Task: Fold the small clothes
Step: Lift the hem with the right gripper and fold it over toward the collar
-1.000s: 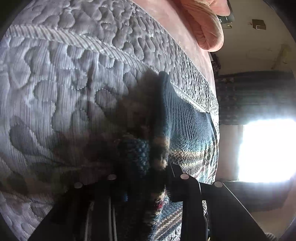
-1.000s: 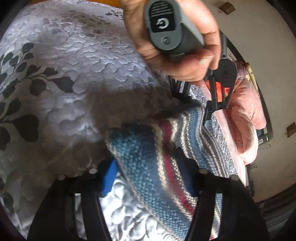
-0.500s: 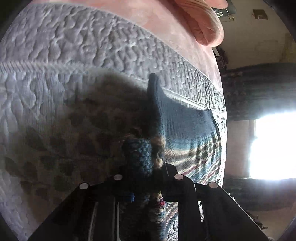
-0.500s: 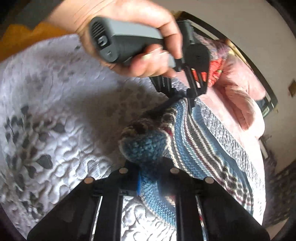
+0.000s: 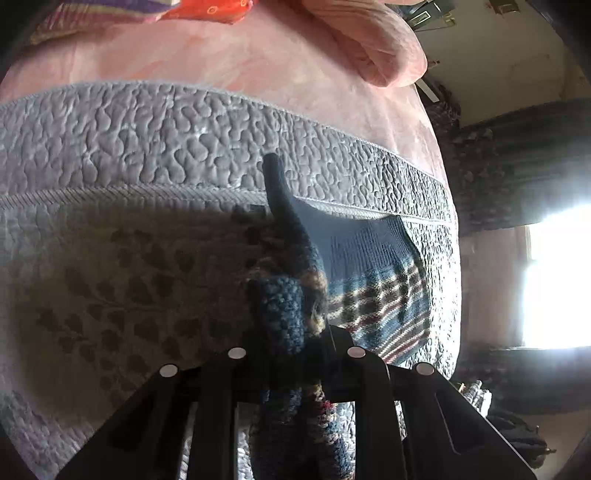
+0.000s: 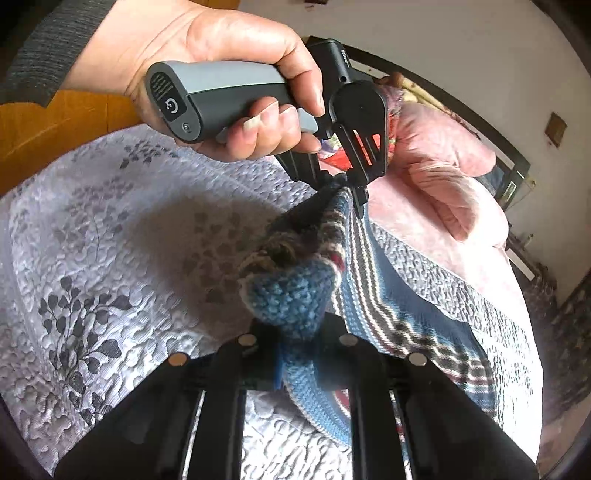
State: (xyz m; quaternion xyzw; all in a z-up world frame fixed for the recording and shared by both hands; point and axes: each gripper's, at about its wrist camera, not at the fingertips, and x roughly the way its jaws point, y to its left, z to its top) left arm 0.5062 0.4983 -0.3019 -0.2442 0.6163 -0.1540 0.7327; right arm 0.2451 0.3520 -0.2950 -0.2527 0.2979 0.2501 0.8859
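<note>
- The left gripper (image 5: 293,354) has its two black fingers drawn in tight on a bunched corner of the striped knitted garment (image 5: 373,291), so the wool bulges out as a dark blue knot between them
- In the right wrist view that same left gripper (image 6: 349,184) shows from outside, held by the person's hand (image 6: 236,85) around a grey handle, with a grey knitted sleeve (image 6: 40,48) at the wrist; its tips pinch the far end of the raised edge
- The right gripper (image 6: 295,345) is likewise clamped on a wad of the garment (image 6: 291,291), a light blue lump edged in cream pressed between its fingers
- Between the two pinched corners one edge of the garment is lifted off the bed and runs as a raised, sagging ridge
- The rest of the garment, blue with cream, dark and red stripes, lies spread on the quilted bedspread (image 6: 122,236) to the right of that ridge, reaching toward the bedspread's bordered edge
- The bedspread is pale lilac-grey with a dark leaf print; a shadow falls on it to the left of the raised edge
- Beyond the bedspread's border lies a pink blanket (image 5: 229,62), and a rolled pink quilt (image 6: 450,173) sits on it near the bed's far end
- A bright red and purple patterned cloth (image 5: 207,9) shows at the very top of the left wrist view
- An orange wooden board (image 6: 55,125) borders the bed behind the hand
- A bright window (image 5: 554,280) glares at the right of the left wrist view
</note>
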